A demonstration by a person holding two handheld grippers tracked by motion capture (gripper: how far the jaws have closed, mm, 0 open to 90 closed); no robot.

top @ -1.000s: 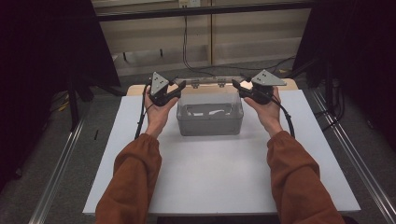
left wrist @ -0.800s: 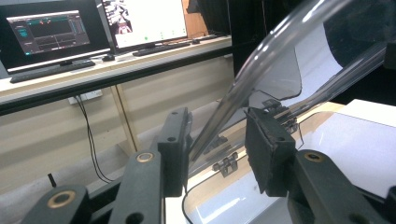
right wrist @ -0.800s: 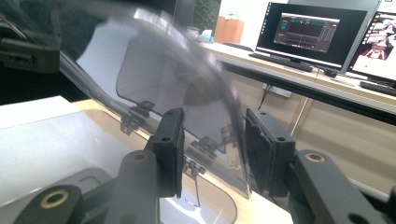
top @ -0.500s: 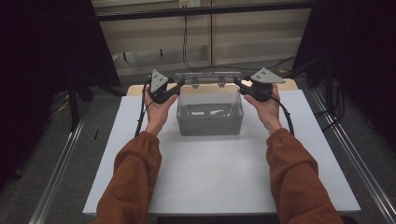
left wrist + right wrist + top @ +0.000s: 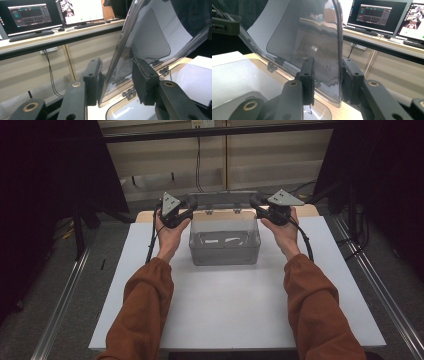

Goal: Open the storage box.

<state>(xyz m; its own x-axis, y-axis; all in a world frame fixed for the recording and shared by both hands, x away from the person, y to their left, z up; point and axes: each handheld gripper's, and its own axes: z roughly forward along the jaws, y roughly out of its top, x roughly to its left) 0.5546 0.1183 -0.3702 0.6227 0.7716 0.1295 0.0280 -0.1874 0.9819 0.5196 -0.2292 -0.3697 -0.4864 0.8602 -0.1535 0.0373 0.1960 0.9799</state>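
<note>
Holding the clear hinged plastic lid by its two short ends, you have one gripper at each side of it, so neither hand is nearer: the lid's long axis runs left to right across the table, straight between your tools. In the left gripper view, the left gripper has its black jaws set on either side of the lid's rounded edge, with a gap still visible between the pads and the plastic; I would not call it a firm clamp. In the right gripper view, the right gripper straddles the other edge of the lid in the same manner, its jaws close to the sheet but with slivers of space showing on both sides.

The lid stands tilted up and back over the far rim of the transparent rectangular plastic box, which sits near the far middle of the white table top. Small hinges join the lid to the box along that far rim, so any coming swing turns about that line, which lies below and beyond your jaws.

From the high view the lid is nearly invisible against the dark background, and the jaw tips are hidden behind your hands. Pale shapes inside the box cannot be identified. Whether the pads truly touch the plastic is hard to judge.
</note>
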